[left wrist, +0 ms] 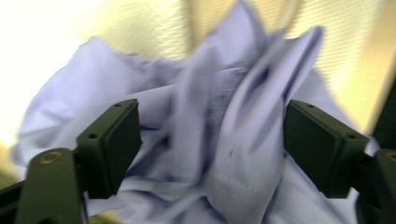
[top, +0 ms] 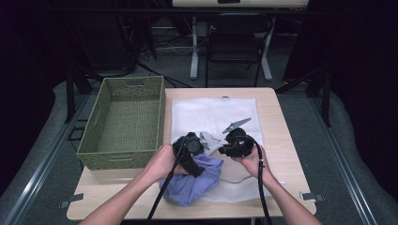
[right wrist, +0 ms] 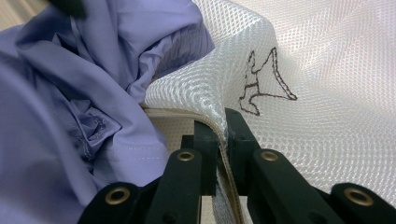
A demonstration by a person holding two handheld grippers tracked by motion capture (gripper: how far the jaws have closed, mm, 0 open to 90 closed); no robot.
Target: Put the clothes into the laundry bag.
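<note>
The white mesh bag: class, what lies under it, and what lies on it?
Under the white mesh bag is the wooden table. The purple garment lies on its near left corner; whatever is beneath that is hidden.

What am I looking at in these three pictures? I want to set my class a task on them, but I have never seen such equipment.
A person at a table holds a hand-operated gripper in each hand. One picture looks down from above; the others come from cameras riding on each gripper. On the table lie a white mesh bag, a crumpled lilac garment and a green woven basket. The left gripper has its jaws open around the garment. The right gripper is shut on the bag's edge, lifting it.
</note>
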